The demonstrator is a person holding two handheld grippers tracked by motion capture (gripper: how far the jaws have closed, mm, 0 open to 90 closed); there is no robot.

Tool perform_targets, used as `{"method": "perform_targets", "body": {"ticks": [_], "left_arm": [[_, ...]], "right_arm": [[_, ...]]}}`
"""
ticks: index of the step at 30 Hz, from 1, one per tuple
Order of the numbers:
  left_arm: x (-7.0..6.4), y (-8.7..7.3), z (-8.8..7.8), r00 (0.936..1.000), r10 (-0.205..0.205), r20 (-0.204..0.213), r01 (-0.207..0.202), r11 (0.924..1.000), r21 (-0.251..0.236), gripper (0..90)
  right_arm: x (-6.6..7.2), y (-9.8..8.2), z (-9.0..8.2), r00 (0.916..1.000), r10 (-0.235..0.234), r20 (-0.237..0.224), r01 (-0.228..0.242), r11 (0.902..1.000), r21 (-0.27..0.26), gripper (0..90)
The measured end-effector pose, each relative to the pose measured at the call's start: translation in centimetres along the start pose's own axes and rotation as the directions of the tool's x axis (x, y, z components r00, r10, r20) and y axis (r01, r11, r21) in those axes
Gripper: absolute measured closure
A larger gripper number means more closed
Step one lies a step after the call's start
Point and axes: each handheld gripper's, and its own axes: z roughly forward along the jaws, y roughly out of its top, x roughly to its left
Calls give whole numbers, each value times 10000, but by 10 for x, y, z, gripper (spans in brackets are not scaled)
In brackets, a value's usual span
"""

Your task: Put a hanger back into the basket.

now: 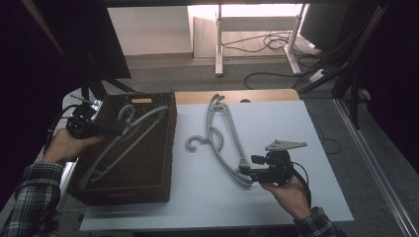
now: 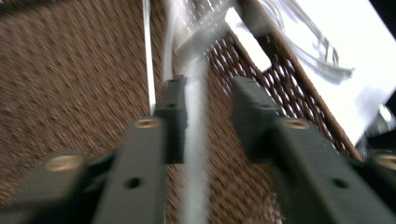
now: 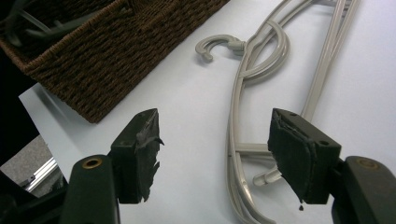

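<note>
A grey plastic hanger [image 1: 123, 140] lies slantwise in the brown woven basket [image 1: 170, 148] on the table's left. My left gripper [image 1: 116, 132] reaches in over the basket's left rim. In the left gripper view its jaws [image 2: 208, 88] stand apart around the hanger's bar [image 2: 195, 140], which rests against one finger with a gap to the other. More grey hangers [image 1: 225, 136] lie overlapped on the white tabletop. My right gripper [image 1: 245, 173] sits low at their near end, open, with the hanger bars [image 3: 236, 107] on the table between its wide jaws [image 3: 215, 126].
The basket's wall [image 3: 116, 60] stands just left of the loose hangers. The white tabletop [image 1: 286, 128] extends right and toward the front edge. Behind the table are a wooden strip [image 1: 257, 95], desk legs and cables on the floor.
</note>
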Motion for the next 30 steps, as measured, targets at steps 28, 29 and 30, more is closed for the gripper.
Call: {"method": "perform_targets", "body": {"ticks": [28,29,30], "left_arm": [[-51,-20,-45,9875,1021,-1202,-1255,9702,-2074,137],[-62,-22,-45,9870,1160,-1109,-1390,9634,-2293,127],[-62,-22,-45,9870,1160,-1109,-1390,9634,-2293,117]], "right_arm": [[-3,0,1,9998,-174,98,173,9998,93,344],[-4,-1,1,9997,-223,133,222,9997,84,344],[-5,-1,2,9996,-234,153,233,9997,104,344]]}}
